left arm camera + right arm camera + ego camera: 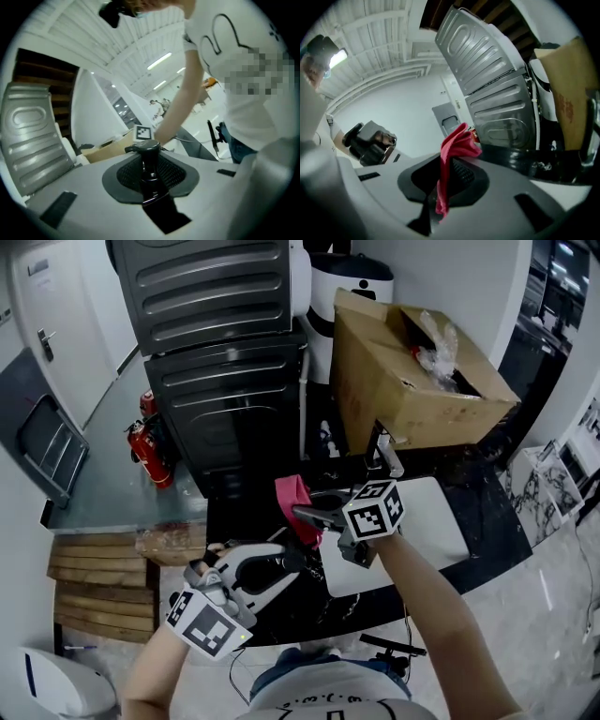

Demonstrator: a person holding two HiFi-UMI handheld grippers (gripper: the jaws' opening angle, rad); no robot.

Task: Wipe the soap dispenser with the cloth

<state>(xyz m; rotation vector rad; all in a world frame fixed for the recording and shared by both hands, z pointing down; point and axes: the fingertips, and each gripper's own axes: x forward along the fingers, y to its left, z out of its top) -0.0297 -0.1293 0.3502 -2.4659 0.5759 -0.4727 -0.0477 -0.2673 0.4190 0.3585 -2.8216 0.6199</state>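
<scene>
In the head view my left gripper (286,570) is low and left of centre, its white jaws shut on a black soap dispenser (268,572). The left gripper view shows the dispenser's pump head (149,151) standing up between the dark pads. Just above and to the right, my right gripper (302,514) is shut on a red cloth (292,495), which stands up from its tips. In the right gripper view the red cloth (456,149) is pinched between the pads and folds upward. Cloth and dispenser are close together but apart.
A dark ribbed metal cabinet (225,362) stands behind. An open cardboard box (412,381) sits at the right on the black counter (487,512), near a faucet (386,457) and a white basin (436,521). Red fire extinguishers (150,448) and a wooden pallet (98,587) are at the left.
</scene>
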